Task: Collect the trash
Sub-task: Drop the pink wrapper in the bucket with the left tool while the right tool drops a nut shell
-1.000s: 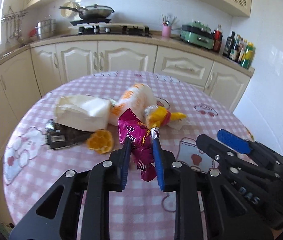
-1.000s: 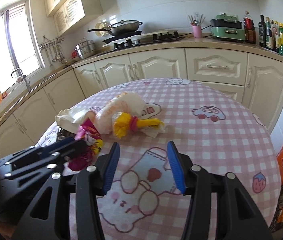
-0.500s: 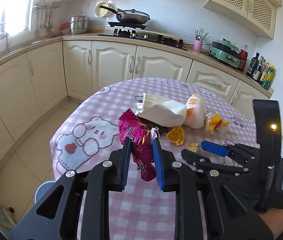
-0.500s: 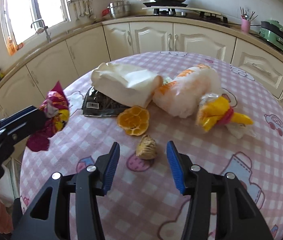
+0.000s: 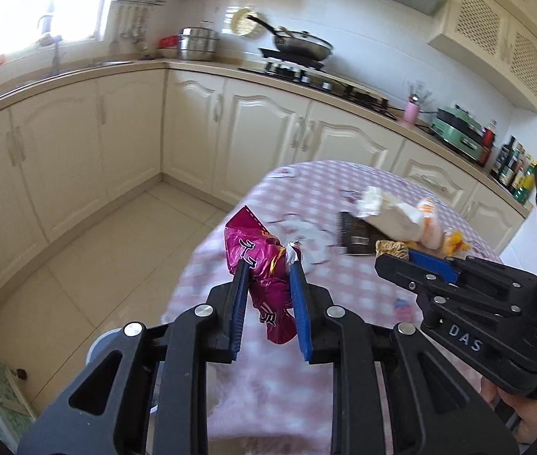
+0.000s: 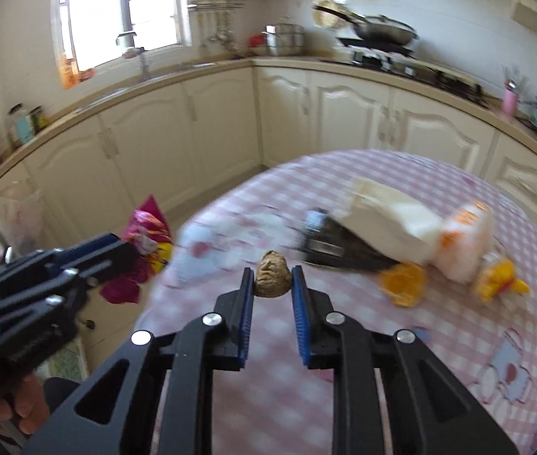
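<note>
My left gripper [image 5: 267, 265] is shut on a crumpled magenta snack wrapper [image 5: 264, 261] and holds it in the air past the left edge of the round table [image 5: 344, 303]; it also shows in the right wrist view [image 6: 143, 242]. My right gripper [image 6: 273, 278] is shut on a brown walnut shell [image 6: 273, 273] above the pink checked tablecloth [image 6: 344, 360]. On the table lie a white paper bag [image 6: 389, 220], a black packet [image 6: 340, 250], an orange peel [image 6: 403, 280], a white and orange plastic bag [image 6: 465, 239] and a yellow wrapper [image 6: 495, 278].
Cream kitchen cabinets [image 5: 116, 144] run along the back and left walls, with a stove and pan [image 5: 302, 43] on the counter. Tiled floor [image 5: 97, 258] lies left of the table. A round white bin rim [image 5: 97, 345] shows low under my left gripper.
My right gripper has shut on the walnut shell, which lay between its open fingers before. Both grippers have swung left, and my left gripper now holds the wrapper beyond the table's edge.
</note>
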Tool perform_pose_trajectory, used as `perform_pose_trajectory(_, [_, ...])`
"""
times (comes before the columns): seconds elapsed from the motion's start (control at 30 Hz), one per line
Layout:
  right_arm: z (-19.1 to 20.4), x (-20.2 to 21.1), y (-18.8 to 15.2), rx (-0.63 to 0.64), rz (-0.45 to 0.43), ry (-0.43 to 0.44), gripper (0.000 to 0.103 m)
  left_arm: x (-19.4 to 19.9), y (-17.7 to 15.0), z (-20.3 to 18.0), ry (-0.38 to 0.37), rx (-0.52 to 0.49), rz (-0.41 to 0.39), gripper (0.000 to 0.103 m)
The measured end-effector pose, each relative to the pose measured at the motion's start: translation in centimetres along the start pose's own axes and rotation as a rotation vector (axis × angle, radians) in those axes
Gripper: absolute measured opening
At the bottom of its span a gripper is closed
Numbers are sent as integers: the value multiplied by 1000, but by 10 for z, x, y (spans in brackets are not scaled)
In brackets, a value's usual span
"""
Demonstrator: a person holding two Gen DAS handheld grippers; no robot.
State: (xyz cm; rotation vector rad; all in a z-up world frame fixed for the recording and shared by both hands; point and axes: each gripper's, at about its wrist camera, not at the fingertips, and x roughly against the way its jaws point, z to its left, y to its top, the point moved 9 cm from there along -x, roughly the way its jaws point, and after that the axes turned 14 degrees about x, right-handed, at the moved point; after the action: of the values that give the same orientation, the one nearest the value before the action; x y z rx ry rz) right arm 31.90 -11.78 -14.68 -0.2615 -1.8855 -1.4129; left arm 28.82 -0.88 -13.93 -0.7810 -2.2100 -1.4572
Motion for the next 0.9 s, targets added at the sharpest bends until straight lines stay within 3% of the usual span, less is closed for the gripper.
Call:
perform_pose_trajectory(0.17, [82, -25, 35, 85, -25, 110, 19, 14, 12, 73, 93, 77, -27, 21])
perform_pose_trajectory(0.47, [188, -84, 56, 153, -22, 250, 19, 13, 13, 177, 217, 196, -10, 21])
perform_pose_trajectory(0.7, [213, -126, 57, 117, -14, 279, 20, -9, 12, 218, 247, 266, 17, 25])
perform_pose_trajectory(0.8, [215, -139, 54, 104, 0, 277, 20, -18, 11, 225, 267, 274, 24, 39])
perform_pose_trajectory(0.9, [214, -150, 50, 94, 18, 280, 20, -23, 5, 228, 275, 275, 39, 41])
